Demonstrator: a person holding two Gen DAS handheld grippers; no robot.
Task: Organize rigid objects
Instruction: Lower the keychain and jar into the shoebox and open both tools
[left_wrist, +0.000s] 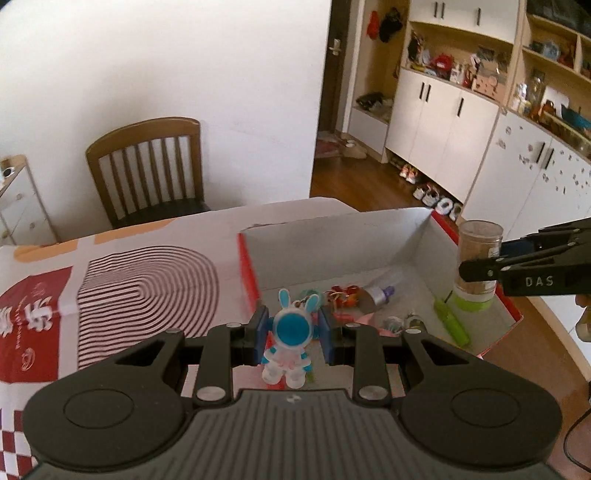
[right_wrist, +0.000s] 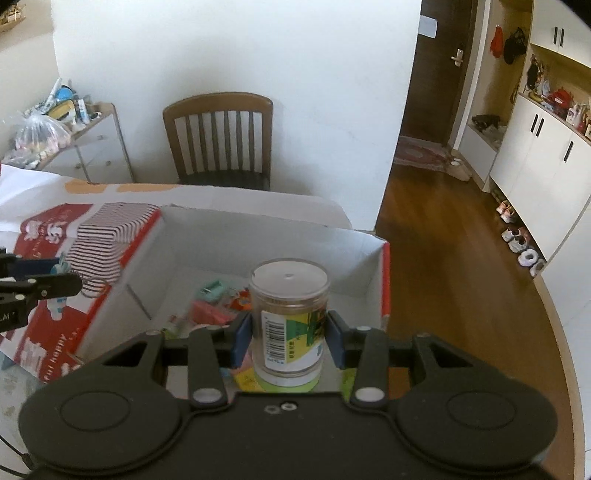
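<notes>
Closest in the left wrist view, the left gripper (left_wrist: 291, 332) pinches a blue and white rabbit figure (left_wrist: 290, 338) between its blue pads, the figure upright with its ears up and its feet hanging just at the near left corner of the box (left_wrist: 332, 236). In the right wrist view, the right gripper (right_wrist: 289, 334) clamps a clear jar (right_wrist: 289, 317) with a barcode label and a green base, held upright over the near part of the box (right_wrist: 258, 236). From the left view that jar (left_wrist: 478, 267) sits above the box's right wall, gripped by the right gripper (left_wrist: 472, 271). The box is white inside with red edges, and on its floor lie a green pen (left_wrist: 452, 323), a small bottle with a purple cap (left_wrist: 380, 293), a red trinket (left_wrist: 343, 293) and other small bits too blurred to name. The box stands on a red, white and striped tablecloth (left_wrist: 147, 284). Beyond the table, a wooden chair (left_wrist: 147, 166) stands against the white wall (left_wrist: 166, 55), and white cabinets (left_wrist: 443, 122) line the room's right side.
</notes>
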